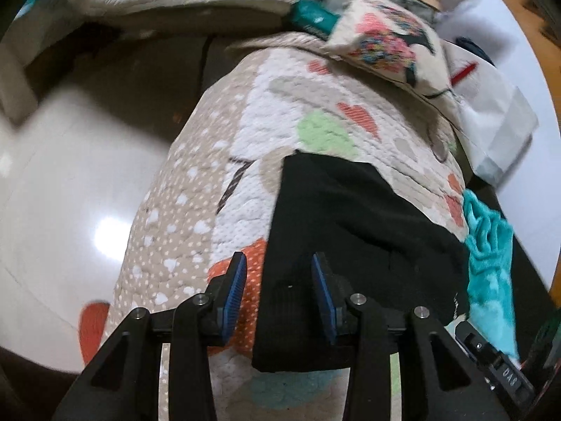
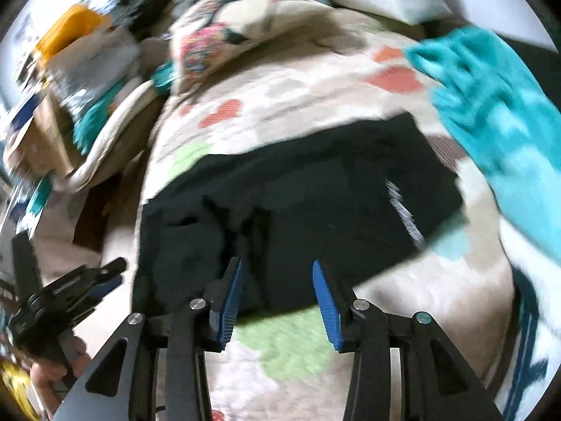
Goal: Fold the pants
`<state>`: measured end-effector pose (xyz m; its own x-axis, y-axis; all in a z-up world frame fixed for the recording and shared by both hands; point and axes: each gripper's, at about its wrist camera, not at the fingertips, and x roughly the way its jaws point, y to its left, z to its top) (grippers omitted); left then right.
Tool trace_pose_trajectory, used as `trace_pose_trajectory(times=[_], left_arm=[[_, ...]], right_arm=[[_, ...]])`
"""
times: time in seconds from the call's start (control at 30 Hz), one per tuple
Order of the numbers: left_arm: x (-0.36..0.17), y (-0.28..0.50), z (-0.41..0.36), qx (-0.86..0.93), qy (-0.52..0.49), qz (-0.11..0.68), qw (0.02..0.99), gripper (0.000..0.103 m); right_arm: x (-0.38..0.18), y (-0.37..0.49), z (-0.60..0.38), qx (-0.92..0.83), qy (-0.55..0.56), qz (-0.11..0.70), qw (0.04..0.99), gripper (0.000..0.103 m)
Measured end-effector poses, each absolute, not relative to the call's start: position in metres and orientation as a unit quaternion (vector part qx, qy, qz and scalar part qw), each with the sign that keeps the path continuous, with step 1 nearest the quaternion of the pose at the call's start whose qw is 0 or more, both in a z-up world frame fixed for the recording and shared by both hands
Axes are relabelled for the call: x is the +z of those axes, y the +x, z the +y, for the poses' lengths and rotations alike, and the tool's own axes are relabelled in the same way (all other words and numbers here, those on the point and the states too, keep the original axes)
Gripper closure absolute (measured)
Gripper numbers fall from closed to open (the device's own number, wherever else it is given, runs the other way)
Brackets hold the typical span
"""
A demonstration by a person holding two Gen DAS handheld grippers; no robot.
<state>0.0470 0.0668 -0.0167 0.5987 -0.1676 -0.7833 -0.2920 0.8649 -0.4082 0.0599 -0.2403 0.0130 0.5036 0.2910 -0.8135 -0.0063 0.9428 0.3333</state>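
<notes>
A quilted bedspread [image 1: 315,112] patterned with hearts carried the work, and the black pants [image 1: 350,231] lay on it as a compact dark block, near a teal cloth [image 1: 491,245] at the bedspread's edge and well short of the patterned pillow [image 1: 385,35] beyond. We held the left tool [image 1: 278,298] with its blue pads parted and nothing between them, poised over the block's near left edge, while the right tool [image 2: 277,301] was likewise spread and empty above the near hem of the pants [image 2: 298,203].

We judged the garment already folded at least once, with one more fold or a final smoothing left. To do it well, we reckoned each tool should pinch every layer at a near corner, not only the top one, then lift both corners level and together and lay them on the far edge so the sides matched. The rumpled patch on the left of the right-wrist view wanted flattening first. Motion blur hid finer creases from us.
</notes>
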Motion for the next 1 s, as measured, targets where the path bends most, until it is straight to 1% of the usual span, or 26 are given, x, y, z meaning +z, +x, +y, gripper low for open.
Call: trace_pose_trajectory(times=[0.1,0.13,0.23,0.5,1.0], left_arm=[[-0.007,0.042,0.056,0.042,-0.211,0.426,0.879,0.063],[-0.005,0.041,0.053,0.044,-0.198,0.419,0.885,0.061],[-0.002,0.038,0.047,0.050,-0.168,0.411,0.895,0.060],[-0.001,0.037,0.036,0.039,-0.141,0.413,0.899,0.059],[0.003,0.038,0.016,0.015,-0.110,0.413,0.904,0.059]], right_arm=[[0.011,0.053,-0.248,0.075,0.151,0.489,0.856,0.058],[0.010,0.050,-0.248,0.072,0.150,0.489,0.856,0.058],[0.003,0.046,-0.251,0.066,0.157,0.492,0.854,0.058],[-0.016,0.039,-0.252,0.058,0.160,0.494,0.852,0.058],[-0.029,0.044,-0.245,0.058,0.156,0.500,0.850,0.058]])
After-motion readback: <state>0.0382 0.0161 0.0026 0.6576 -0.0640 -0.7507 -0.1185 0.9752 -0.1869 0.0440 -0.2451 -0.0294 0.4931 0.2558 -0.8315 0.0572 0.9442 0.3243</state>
